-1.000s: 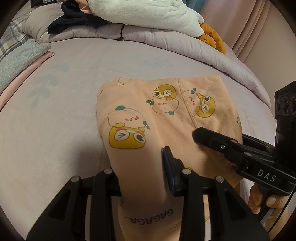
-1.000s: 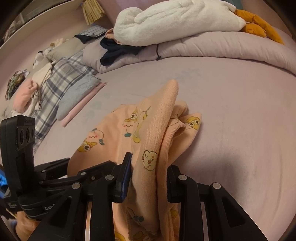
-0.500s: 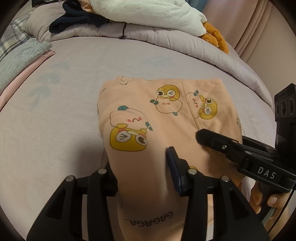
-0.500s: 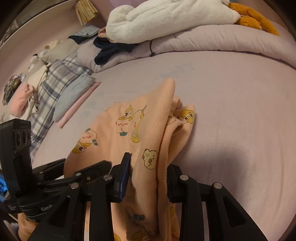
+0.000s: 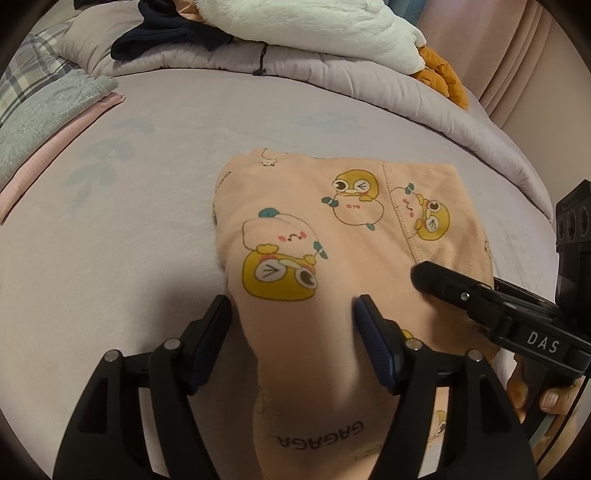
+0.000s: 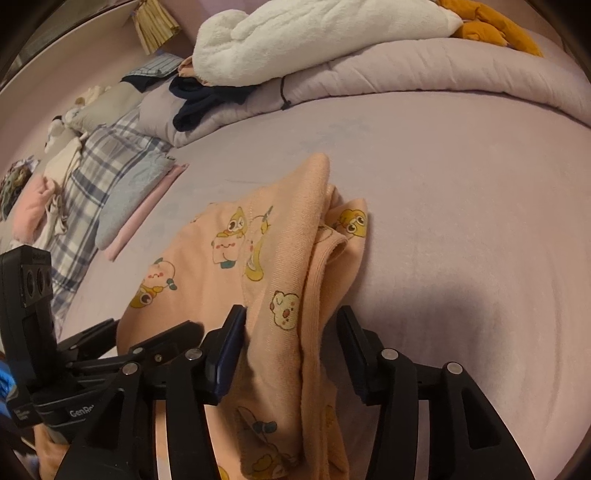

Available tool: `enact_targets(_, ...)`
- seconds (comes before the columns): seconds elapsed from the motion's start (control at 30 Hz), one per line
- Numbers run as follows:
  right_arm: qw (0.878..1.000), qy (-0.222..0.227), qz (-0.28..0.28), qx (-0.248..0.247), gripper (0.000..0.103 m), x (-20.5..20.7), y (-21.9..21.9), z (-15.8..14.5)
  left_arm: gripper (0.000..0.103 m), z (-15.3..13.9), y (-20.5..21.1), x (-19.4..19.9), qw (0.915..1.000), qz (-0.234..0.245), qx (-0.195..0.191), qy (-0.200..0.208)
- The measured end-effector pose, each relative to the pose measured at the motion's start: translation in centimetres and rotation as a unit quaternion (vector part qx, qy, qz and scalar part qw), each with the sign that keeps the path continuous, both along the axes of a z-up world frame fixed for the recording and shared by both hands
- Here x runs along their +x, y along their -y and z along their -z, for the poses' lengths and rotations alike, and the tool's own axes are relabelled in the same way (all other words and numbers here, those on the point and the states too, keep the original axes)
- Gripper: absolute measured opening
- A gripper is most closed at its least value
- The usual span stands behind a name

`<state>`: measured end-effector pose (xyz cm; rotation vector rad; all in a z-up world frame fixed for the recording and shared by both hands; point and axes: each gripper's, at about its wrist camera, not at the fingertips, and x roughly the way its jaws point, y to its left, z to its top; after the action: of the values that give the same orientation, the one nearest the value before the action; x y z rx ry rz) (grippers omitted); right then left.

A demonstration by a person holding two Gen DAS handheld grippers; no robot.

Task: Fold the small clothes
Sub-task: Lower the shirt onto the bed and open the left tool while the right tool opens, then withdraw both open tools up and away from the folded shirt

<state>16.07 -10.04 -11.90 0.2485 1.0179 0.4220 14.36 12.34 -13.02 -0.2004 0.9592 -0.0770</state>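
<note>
A small peach garment (image 5: 332, 236) with yellow cartoon prints lies folded on the lilac bed sheet (image 5: 110, 258); it also shows in the right wrist view (image 6: 229, 258). My left gripper (image 5: 291, 321) is open, its jaws standing apart on either side of the garment's near edge. My right gripper (image 6: 291, 332) is open too, with a raised fold of the garment standing between its jaws. The right gripper shows at the right of the left wrist view (image 5: 480, 299).
A rolled lilac duvet (image 5: 332, 74) with a white fluffy blanket (image 5: 314, 26) and dark clothes (image 5: 166, 33) runs along the far side. Folded plaid and pink bedding (image 6: 92, 184) lies on the left. An orange plush item (image 5: 443, 77) sits at the back right.
Both grippers have opened: the jaws that pinched the garment now stand wide apart. The garment has settled lower onto the sheet.
</note>
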Motion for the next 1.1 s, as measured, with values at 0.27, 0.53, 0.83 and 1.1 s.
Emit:
enact_targets(0.27, 1.000, -0.005, 0.008, -0.005, 0.057, -0.1, 0.3, 0.0, 0.080, 0.1, -0.3, -0.1, 1.0000, -0.008, 0.000, -0.006)
enact_targets(0.53, 1.000, -0.013, 0.019, 0.002, 0.061, -0.3, 0.9, 0.1, 0.091, 0.1, -0.7, -0.2, 0.9998, -0.016, 0.005, -0.011)
enact_targets(0.83, 1.000, -0.016, 0.026, 0.007, 0.061, -0.5, 1.1, 0.1, 0.097, 0.0, -0.9, -0.4, 0.9996, -0.022, 0.006, -0.014)
enact_targets(1.1, 0.999, -0.019, 0.041, 0.008, 0.066, -0.8, 1.9, 0.1, 0.102, 0.1, -1.0, -0.8, 0.9994, -0.029, 0.008, -0.017)
